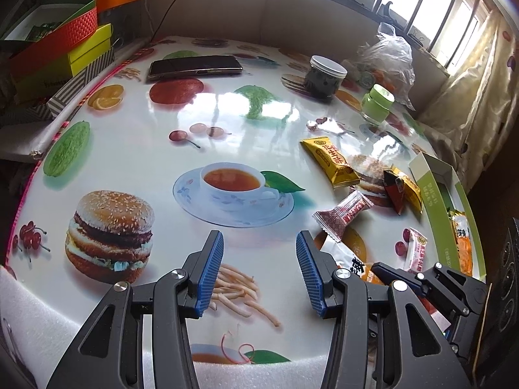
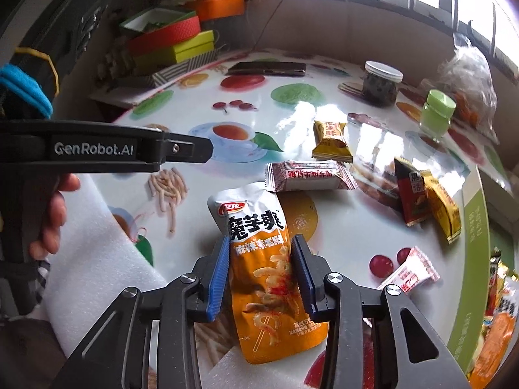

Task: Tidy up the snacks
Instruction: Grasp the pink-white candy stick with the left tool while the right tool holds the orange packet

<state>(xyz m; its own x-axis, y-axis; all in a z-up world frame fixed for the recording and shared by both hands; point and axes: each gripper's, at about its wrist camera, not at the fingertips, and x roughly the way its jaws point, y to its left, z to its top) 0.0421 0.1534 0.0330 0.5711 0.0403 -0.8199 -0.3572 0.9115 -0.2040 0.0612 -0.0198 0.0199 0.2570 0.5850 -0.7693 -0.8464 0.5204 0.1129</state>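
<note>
My right gripper [image 2: 259, 249] is shut on an orange and white snack pouch [image 2: 259, 259], its blue pads pressing both sides of it over the printed table. Loose on the table lie a white and red candy pack [image 2: 308, 175], a yellow pack [image 2: 331, 139], a red and yellow pack [image 2: 425, 201] and a small pink pack [image 2: 408, 272]. My left gripper [image 1: 259, 253] is open and empty over the table's near edge; the same packs lie to its right, such as the yellow pack [image 1: 331, 162]. The green and white box [image 1: 454, 214] at right holds snacks.
A phone [image 1: 194, 66], a dark jar with white lid [image 1: 324, 77], a green-capped jar [image 1: 376, 103] and a plastic bag [image 1: 389, 61] sit at the far side. Stacked coloured boxes [image 1: 65, 45] stand off the table's left. White foam [image 2: 97, 243] pads the near edge.
</note>
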